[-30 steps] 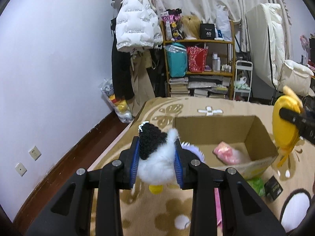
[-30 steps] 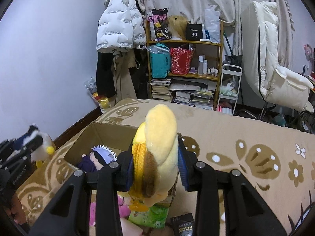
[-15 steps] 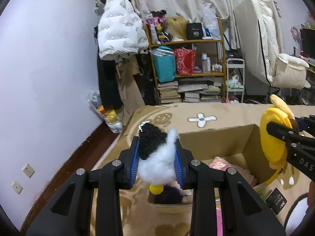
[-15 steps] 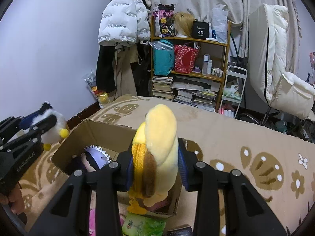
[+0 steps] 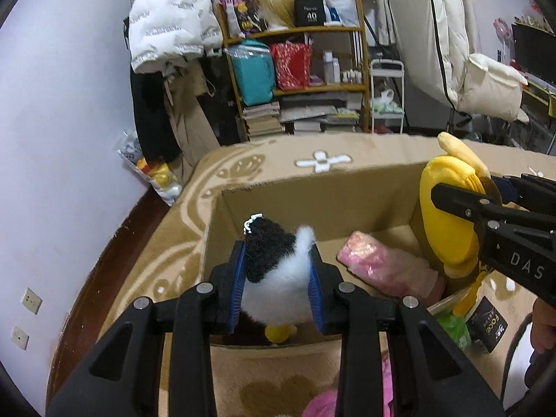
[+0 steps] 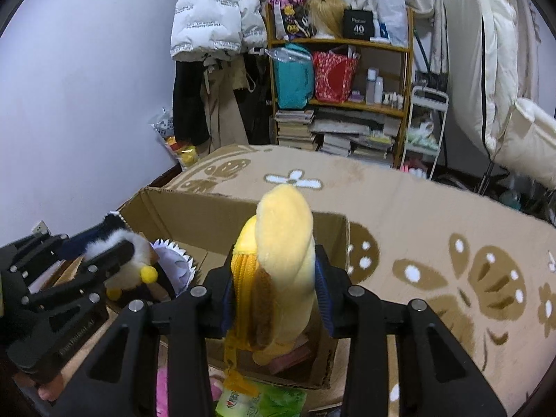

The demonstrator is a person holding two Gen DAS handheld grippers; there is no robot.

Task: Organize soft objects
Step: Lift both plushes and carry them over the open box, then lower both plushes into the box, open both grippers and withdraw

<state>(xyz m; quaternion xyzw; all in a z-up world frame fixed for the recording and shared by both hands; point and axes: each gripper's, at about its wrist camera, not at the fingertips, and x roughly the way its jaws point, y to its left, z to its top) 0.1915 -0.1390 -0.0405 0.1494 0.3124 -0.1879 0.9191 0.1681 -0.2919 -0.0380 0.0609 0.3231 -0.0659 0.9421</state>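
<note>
My left gripper is shut on a small black-and-white plush penguin with yellow feet, held over the near left end of an open cardboard box. My right gripper is shut on a yellow plush duck, held over the box's near right corner. In the left wrist view the duck and right gripper show at the right. In the right wrist view the penguin and left gripper show at the left. A pink soft toy and a doll with a spiky white collar lie inside the box.
The box stands on a tan flower-patterned blanket. A green packet, a small black box and a pink plush lie beside the box's near side. A cluttered shelf, hanging coats and a white chair stand beyond.
Both grippers have come forward and down toward the box with their toys. The penguin went from left of the box to above its inside; the duck now hangs over the box corner.
</note>
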